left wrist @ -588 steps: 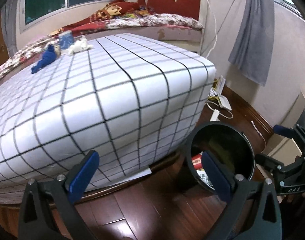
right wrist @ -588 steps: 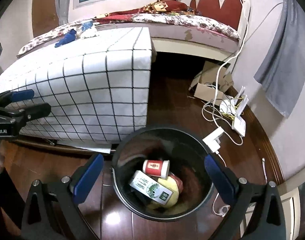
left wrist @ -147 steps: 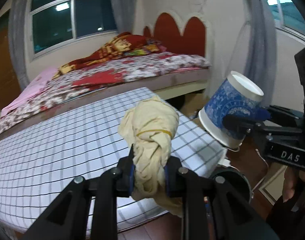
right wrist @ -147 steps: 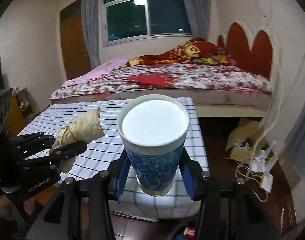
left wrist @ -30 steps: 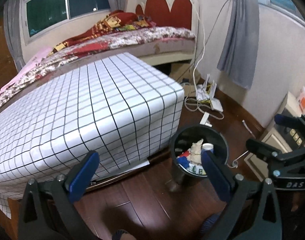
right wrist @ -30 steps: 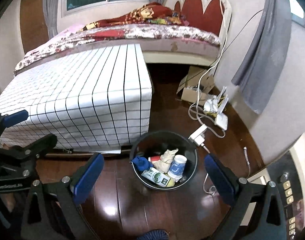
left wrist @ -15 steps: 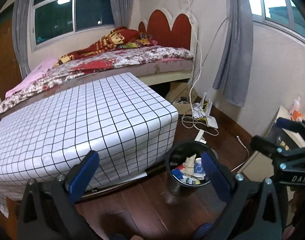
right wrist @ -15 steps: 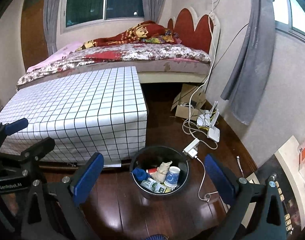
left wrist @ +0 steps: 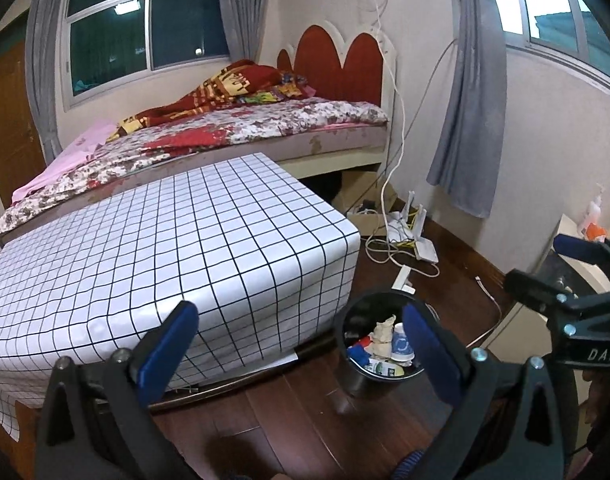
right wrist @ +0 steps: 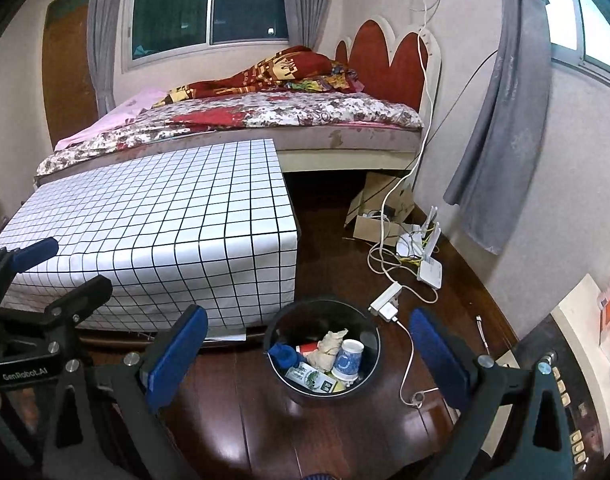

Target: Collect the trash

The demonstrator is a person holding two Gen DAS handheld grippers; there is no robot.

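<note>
**Both Grippers Empty Above Loaded Trash Bin**

The left gripper [left wrist: 301, 344] has its jaws spread wide and grips nothing. The right gripper [right wrist: 309, 350] is likewise fully spread and empty. Each is held high above the dark wood floor [right wrist: 233, 412].

The black trash bin [right wrist: 375, 364] stands on the floor just beside the corner of the table with the grid-patterned cloth [right wrist: 165, 232]. The tabletop carries no objects.

Right wrist view: looks almost straight into the bin. Visible contents are a blue-patterned paper cup [right wrist: 347, 359] standing upright, a cream cloth bundle [right wrist: 327, 346] touching it, a blue item [right wrist: 284, 354], a red-and-white can [right wrist: 307, 347], and a green-and-white carton [right wrist: 311, 378]. The left gripper body appears at the left edge. A white power adapter [right wrist: 386, 302] and cable lie near the bin rim.

Left wrist view: the right fingertip [left wrist: 419, 346] partly covers the bin [left wrist: 357, 376], so only part of the contents shows: the cup [left wrist: 402, 347], the cloth bundle [left wrist: 383, 334], and the blue item [left wrist: 359, 354]. The right gripper body appears at the right edge. The can is not clearly visible here.

A bed [left wrist: 241, 128] stands behind the table.
</note>
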